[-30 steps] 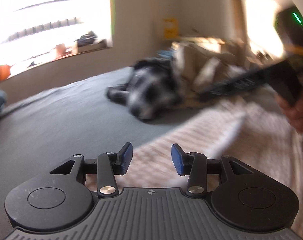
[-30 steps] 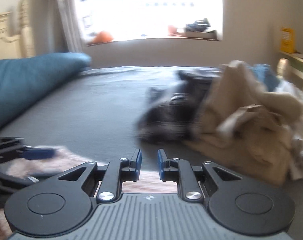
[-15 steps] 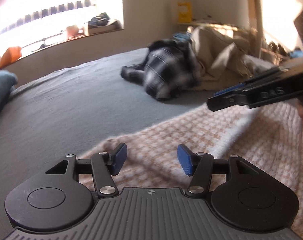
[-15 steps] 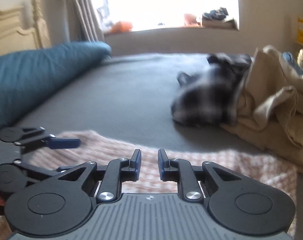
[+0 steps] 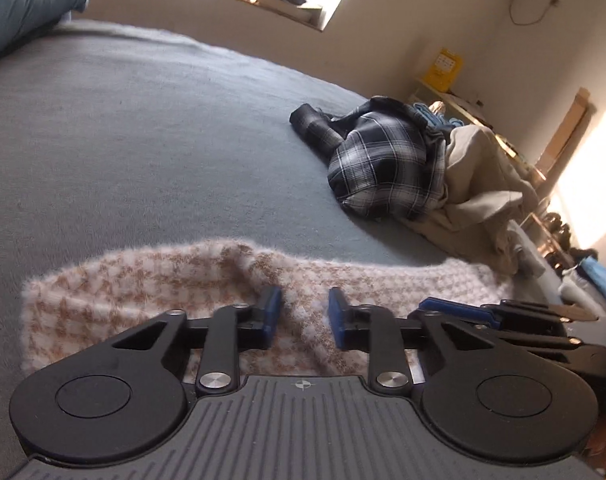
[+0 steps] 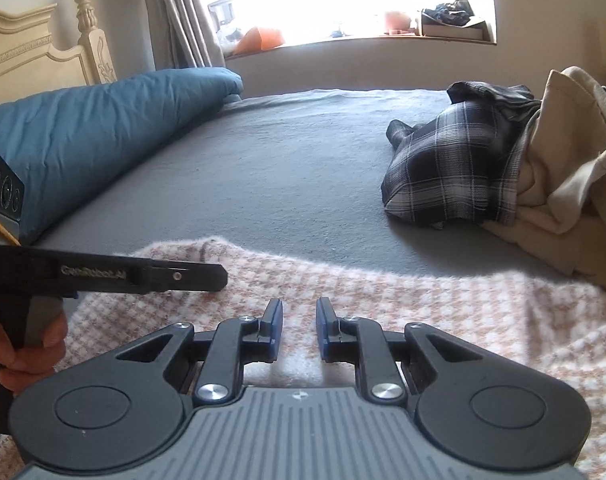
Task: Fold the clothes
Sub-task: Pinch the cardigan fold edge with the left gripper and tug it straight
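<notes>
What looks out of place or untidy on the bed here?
The plaid shirt and beige garment lie crumpled in a heap at the bed's right side. The pink knit near the grippers is rumpled along its far edge. Nothing looks spilled or damaged.

Light source: window (image 6: pixel 359 0), blown out to white glare.
Sun patch: wall (image 5: pixel 591 184), right edge of the left wrist view.
Sharpness: both views crisp.
Distortion: fisheye bending, dark corners.
</notes>
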{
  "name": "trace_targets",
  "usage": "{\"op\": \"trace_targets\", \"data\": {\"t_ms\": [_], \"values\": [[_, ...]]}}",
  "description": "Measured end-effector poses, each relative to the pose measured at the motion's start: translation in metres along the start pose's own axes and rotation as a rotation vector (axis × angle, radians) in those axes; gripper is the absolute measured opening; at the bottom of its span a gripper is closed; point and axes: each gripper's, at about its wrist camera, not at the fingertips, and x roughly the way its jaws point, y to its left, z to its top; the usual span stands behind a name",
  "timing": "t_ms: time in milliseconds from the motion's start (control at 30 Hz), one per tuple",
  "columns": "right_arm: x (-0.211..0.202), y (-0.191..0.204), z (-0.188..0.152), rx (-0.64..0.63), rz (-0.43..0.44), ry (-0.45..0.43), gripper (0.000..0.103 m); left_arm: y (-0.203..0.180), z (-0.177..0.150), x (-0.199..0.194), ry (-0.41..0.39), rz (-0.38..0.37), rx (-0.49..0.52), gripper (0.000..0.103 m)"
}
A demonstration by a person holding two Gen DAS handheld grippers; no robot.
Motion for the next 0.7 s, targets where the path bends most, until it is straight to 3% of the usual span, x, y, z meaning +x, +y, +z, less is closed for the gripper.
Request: {"op": "trace_targets", "data": {"t_ms": [133,367,500,633,700], "values": [[0.003,0.001,0.001,0.013,0.019,-0.004,0.019,0.005,0.006,0.002,-0.001,-0.003,0.02,0.009],[0.016,0.012,-0.01,-0.02,0.01,0.0,0.019,-0.002,-0.004,0.013,-0.012,0.056,0.18,0.011],[0.006,0.014,-0.007,-0.034,0.001,-0.021,0.019,-0.008,-0.001,-0.005,-0.048,0.083,0.207,0.027],[-0.024,-0.002,0.001,0.0,-0.036,-0.09,0.019,-0.026,-0.008,-0.031,-0.13,0.089,0.344,0.03],[-0.033,-0.015,-0.001,0.014,-0.084,-0.093,0.019,-0.037,-0.014,-0.032,-0.121,0.05,0.415,0.033]]}}
